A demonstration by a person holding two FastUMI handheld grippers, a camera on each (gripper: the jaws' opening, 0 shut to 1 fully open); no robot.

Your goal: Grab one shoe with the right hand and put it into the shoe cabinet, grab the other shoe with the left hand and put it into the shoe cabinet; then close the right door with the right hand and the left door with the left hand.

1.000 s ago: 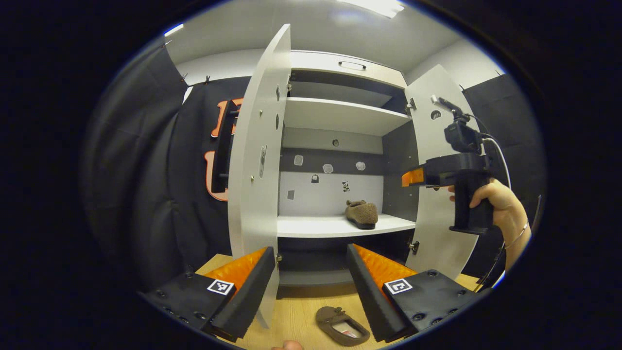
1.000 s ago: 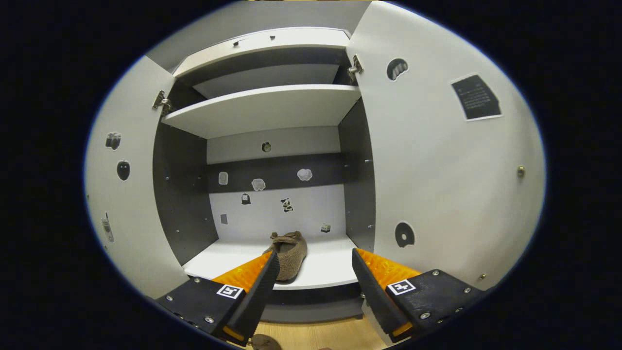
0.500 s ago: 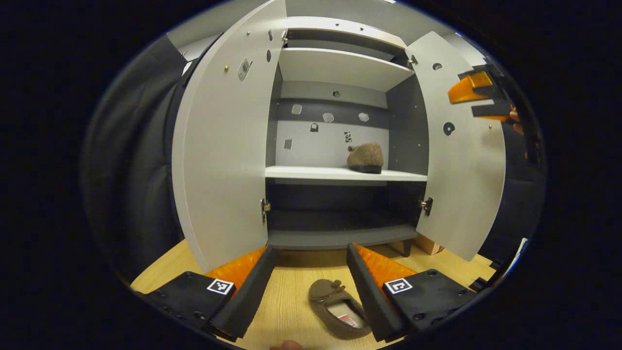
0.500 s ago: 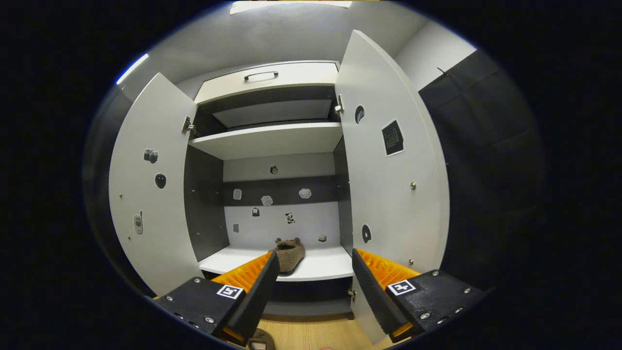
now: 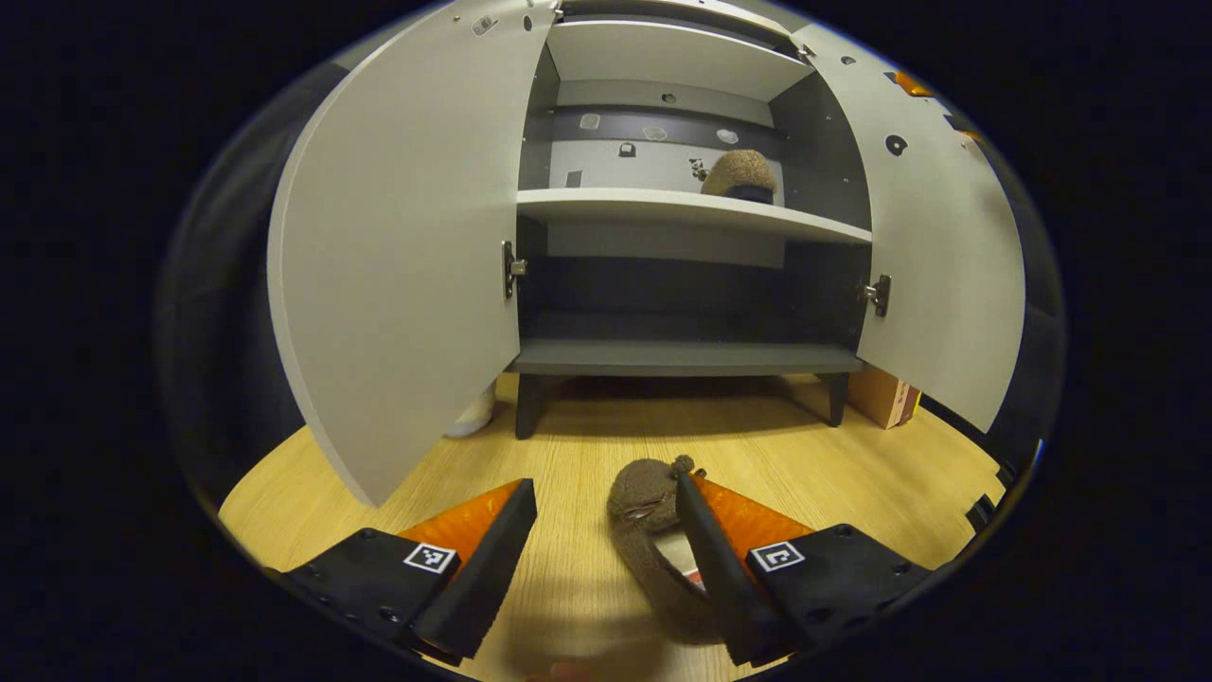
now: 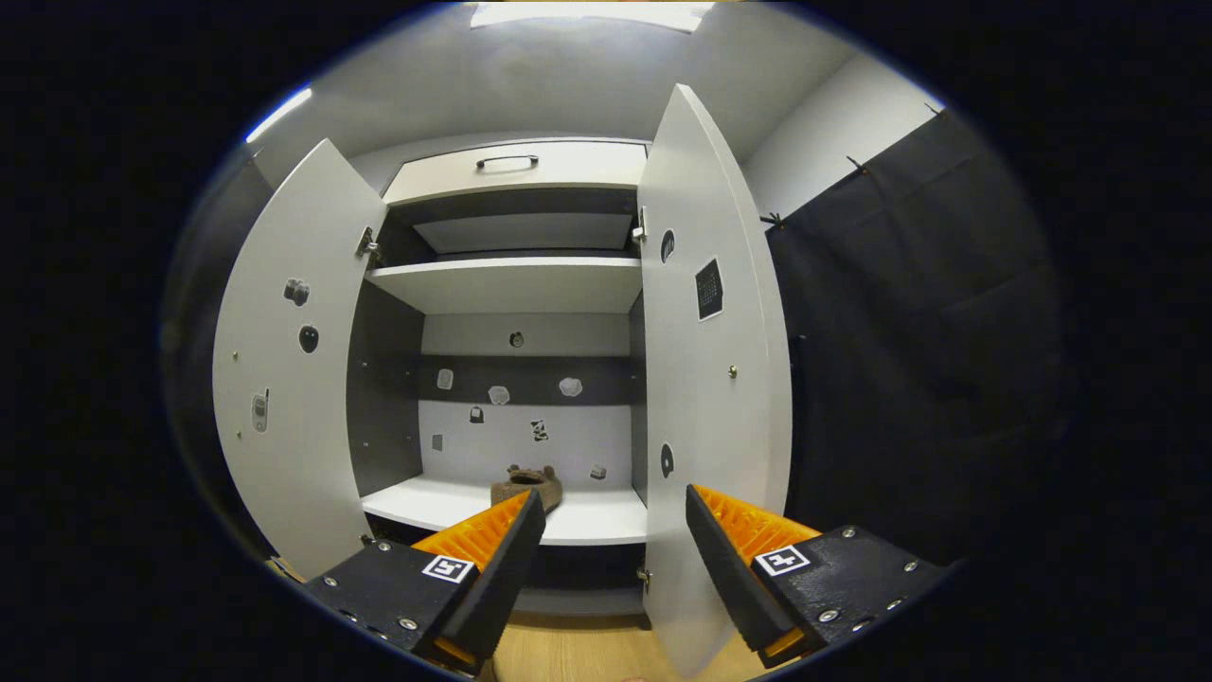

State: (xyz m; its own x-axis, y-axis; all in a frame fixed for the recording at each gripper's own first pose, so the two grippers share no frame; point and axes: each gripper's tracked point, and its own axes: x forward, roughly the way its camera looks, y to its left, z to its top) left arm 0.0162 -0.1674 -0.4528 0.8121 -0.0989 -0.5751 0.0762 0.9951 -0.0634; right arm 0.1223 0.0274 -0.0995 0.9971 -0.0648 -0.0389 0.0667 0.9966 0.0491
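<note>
The left claw hangs low over the wooden floor in front of the shoe cabinet, its fingers spread wide and holding nothing. A brown shoe lies on the floor between them (its right side is hidden behind the right finger, so contact cannot be told). The other shoe rests on the cabinet's white shelf. The right claw, also wide and empty, faces the cabinet, whose left door and right door both stand open.

Brown shoe on floor; other shoe shelved.
</note>
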